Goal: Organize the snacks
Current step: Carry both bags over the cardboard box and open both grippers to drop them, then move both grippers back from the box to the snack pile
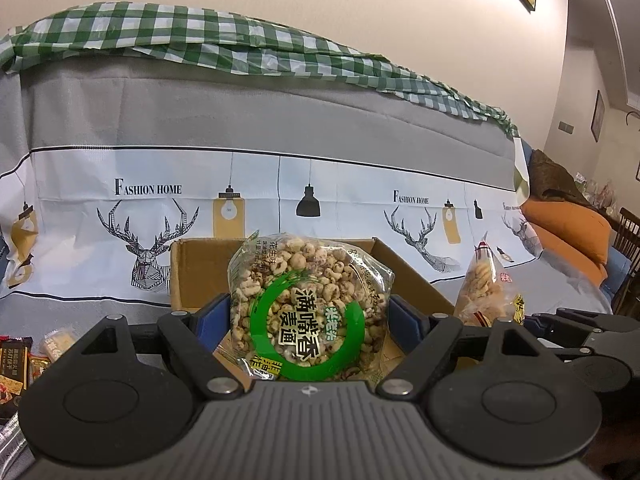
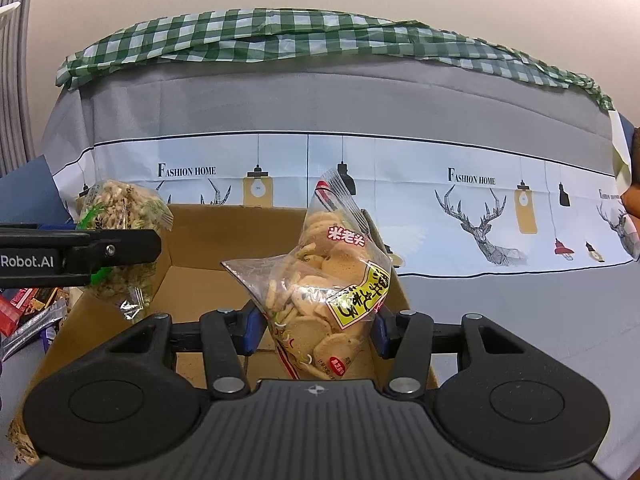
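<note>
Left wrist shows my left gripper (image 1: 310, 316) pinching the puffed-grain bag (image 1: 310, 304) above the cardboard box (image 1: 200, 272); right gripper (image 2: 316, 328) clamps the cracker bag (image 2: 324, 300) over it. Slippery film could slide, dropping bags outside the box.

Even, soft indoor light filled both views — no hard shadows. Small glints showed on the puffed-grain bag (image 1: 308, 304) and the cracker bag (image 2: 328, 300). Fisheye bending curved the edges, corners went dark — focus stayed sharp.
</note>
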Motion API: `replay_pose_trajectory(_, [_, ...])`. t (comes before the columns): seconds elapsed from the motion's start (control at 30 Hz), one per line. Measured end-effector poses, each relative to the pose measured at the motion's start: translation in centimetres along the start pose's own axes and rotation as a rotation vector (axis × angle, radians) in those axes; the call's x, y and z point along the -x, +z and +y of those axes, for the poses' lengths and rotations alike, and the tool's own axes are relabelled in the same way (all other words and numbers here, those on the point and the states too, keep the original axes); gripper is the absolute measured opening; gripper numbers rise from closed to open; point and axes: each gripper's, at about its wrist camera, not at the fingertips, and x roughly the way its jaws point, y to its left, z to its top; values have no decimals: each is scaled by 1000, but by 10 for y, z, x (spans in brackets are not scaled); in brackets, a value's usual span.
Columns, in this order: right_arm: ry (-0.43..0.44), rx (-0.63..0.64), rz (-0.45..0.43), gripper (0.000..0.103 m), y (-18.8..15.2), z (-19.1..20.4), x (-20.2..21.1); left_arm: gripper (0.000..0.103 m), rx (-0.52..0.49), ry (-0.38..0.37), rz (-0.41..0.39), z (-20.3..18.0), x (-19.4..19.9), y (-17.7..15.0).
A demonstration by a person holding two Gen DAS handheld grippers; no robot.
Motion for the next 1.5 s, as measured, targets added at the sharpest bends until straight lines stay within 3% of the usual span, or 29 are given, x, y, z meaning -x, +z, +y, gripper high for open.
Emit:
replay_pose_trajectory(0.33, [-2, -5, 4, 53, 2, -1, -1, 86, 18, 4, 9, 2, -2, 0])
replay_pose_trajectory(0.43, [1, -7, 6, 54, 1, -1, -1, 88, 50, -26, -11, 4, 0, 1])
replay_pose_trajectory(0.5, [15, -12, 14, 61, 1, -1, -3, 99, 55, -40, -27, 3, 3, 1])
replay_pose_trajectory(0.6, [3, 3, -11, 80, 2, 2, 0, 102, 35, -38, -33, -2, 3, 1])
replay_pose_trajectory(0.93, [-29, 13, -4, 80, 0, 0, -2, 99, 70, -44, -40, 2, 2, 1])
replay_pose_trajectory(1.03, [-34, 23, -7, 80, 0, 1, -2, 94, 91, -80, -31, 6, 1, 0])
replay_pose_trajectory(1.17, [-36, 26, -17, 76, 0, 3, 0, 80, 115, -152, 28, 10, -1, -4])
replay_pose_trajectory(1.37, [-19, 14, -30, 60, 0, 8, 6, 49, 123, -213, 72, 17, 9, -9])
replay_pose_trajectory(1.5, [2, -4, -51, 51, 2, 11, 12, 47, 102, -221, 115, 26, 22, -10])
